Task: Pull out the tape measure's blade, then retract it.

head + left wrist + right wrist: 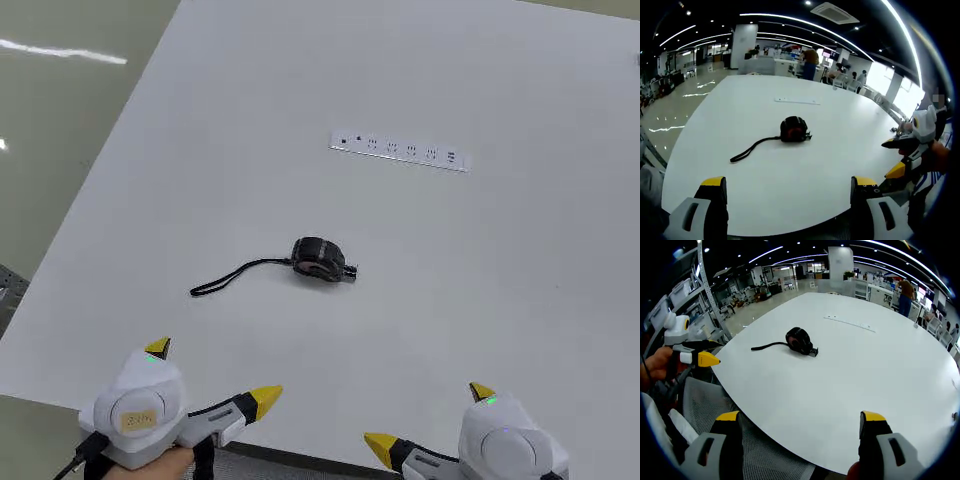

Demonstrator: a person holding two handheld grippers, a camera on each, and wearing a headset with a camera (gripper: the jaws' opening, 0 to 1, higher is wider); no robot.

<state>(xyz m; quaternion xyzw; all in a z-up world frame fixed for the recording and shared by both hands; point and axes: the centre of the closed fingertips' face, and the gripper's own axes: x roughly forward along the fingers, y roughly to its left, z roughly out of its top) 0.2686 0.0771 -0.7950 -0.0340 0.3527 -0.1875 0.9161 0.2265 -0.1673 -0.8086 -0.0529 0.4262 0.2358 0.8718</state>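
A black tape measure (320, 259) with a red face lies near the middle of the white table (480, 300), its black wrist strap (225, 280) trailing to the left. Its blade is fully inside the case. My left gripper (212, 372) hovers open over the table's near edge, well short of the tape. My right gripper (431, 418) is open too, at the near edge further right. The left gripper view has the tape measure (794, 129) ahead between the open jaws (789, 185). The right gripper view has the tape measure (800, 340) ahead, beyond its wide-apart yellow tips (800, 416).
A white power strip (400, 152) lies flat beyond the tape measure. A grey mesh chair (755, 455) stands below the table's near edge. Polished floor runs along the left side of the table. People and desks stand far off in the background.
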